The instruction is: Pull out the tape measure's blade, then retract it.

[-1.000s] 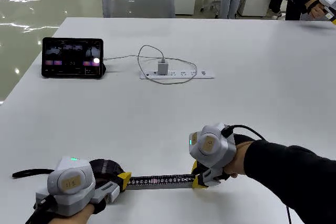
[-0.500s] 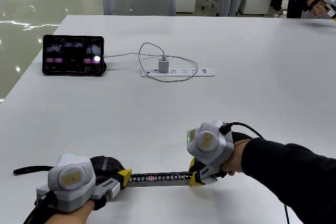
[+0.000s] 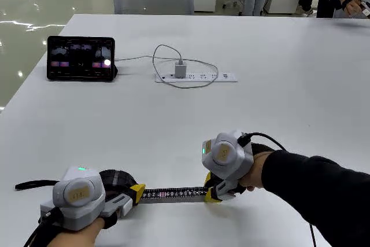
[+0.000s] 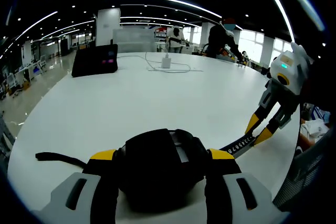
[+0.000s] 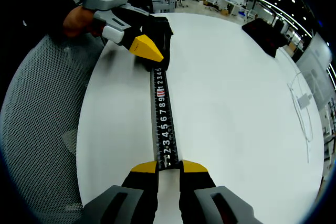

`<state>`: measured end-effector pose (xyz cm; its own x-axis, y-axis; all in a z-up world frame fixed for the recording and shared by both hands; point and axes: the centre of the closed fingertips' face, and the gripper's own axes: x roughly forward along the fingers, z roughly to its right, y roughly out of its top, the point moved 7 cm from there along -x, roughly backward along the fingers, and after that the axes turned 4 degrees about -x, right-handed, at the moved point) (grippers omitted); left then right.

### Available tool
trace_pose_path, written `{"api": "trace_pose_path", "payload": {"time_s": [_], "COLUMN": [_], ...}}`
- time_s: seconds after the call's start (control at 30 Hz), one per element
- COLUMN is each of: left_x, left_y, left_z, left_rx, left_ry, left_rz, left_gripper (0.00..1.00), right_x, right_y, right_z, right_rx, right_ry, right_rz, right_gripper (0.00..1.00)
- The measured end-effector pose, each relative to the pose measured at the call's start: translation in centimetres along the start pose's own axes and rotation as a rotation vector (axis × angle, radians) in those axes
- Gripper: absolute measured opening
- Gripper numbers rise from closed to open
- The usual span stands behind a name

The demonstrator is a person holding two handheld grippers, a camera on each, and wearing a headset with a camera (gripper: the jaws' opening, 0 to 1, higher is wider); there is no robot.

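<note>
The left gripper (image 3: 128, 196) is clenching its fingers around the black tape measure (image 3: 115, 182), which is lying on the white table (image 3: 243, 114) at 7 o'clock in the head view. The blade (image 3: 173, 192) is stretching out toward 3 o'clock, where the right gripper (image 3: 209, 195) is pinching its tip. A tablet (image 3: 80, 58) is standing at 11 o'clock.

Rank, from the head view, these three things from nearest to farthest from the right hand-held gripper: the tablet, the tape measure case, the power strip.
1. tape measure case: to the left of the right hand-held gripper, at the near edge.
2. power strip: farther off, around the middle.
3. tablet: farthest, at the far left.
</note>
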<state>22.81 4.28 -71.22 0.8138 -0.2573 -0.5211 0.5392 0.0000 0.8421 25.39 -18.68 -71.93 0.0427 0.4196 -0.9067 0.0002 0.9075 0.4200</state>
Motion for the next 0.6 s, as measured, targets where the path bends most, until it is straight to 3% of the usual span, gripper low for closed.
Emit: {"api": "trace_pose_path", "payload": {"time_s": [0.6], "left_x": [-0.03], "left_y": [0.00], "left_z": [0.00], "left_rx": [-0.004], "left_ry": [-0.001], "left_rz": [-0.002], "left_gripper": [0.63], "right_x": [0.44], "right_y": [0.84], "right_z": [0.08], "right_rx": [-0.005], "right_ry": [0.002], "right_rz": [0.002], "right_gripper": [0.11]}}
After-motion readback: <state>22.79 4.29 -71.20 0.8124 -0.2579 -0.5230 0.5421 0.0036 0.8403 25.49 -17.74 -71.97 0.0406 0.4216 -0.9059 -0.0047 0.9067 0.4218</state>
